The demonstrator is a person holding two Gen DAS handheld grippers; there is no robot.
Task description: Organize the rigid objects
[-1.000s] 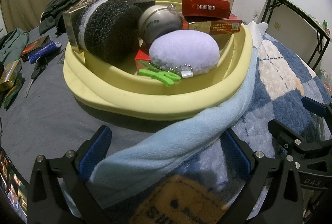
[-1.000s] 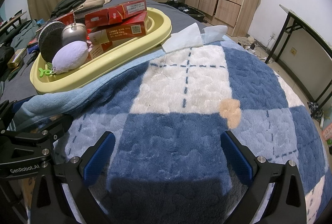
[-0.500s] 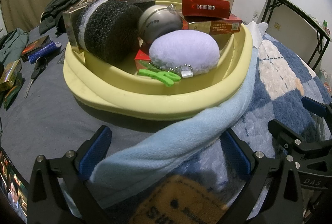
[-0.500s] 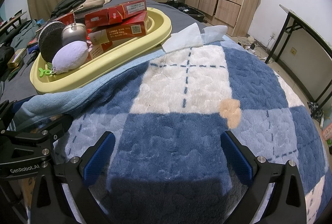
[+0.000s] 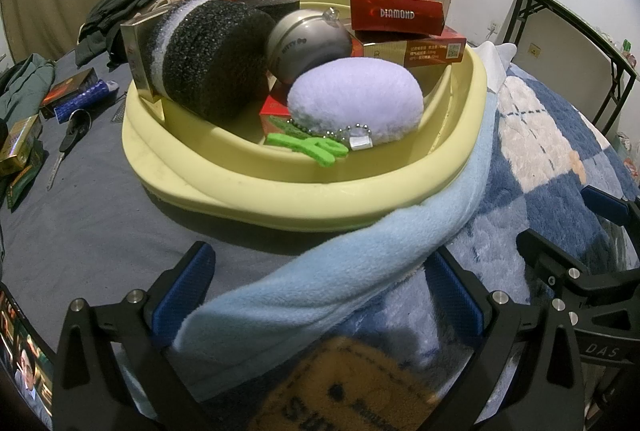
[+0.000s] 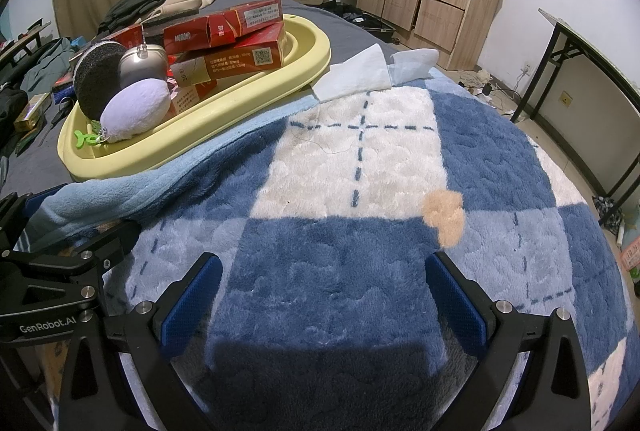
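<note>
Both claws stand wide open and empty: left gripper (image 5: 320,287) over the light blue towel (image 5: 340,271), right gripper (image 6: 320,295) over the checked blanket (image 6: 360,231). The yellow basin (image 5: 280,191) already holds red boxes (image 5: 396,15), sponge (image 5: 208,59) and metal ball (image 5: 308,39). Judged between picks; loose boxes (image 5: 68,91) and scissors (image 5: 70,135) beside the basin appear to be next.

My left wrist view sits low and close before the yellow tub (image 5: 304,199), my right looks across the blanket (image 6: 360,263); both share that tub.

One yellow basin (image 5: 248,187), one black sponge (image 5: 212,55), one metal ball (image 5: 308,39), one lilac pouf (image 5: 356,103).
</note>
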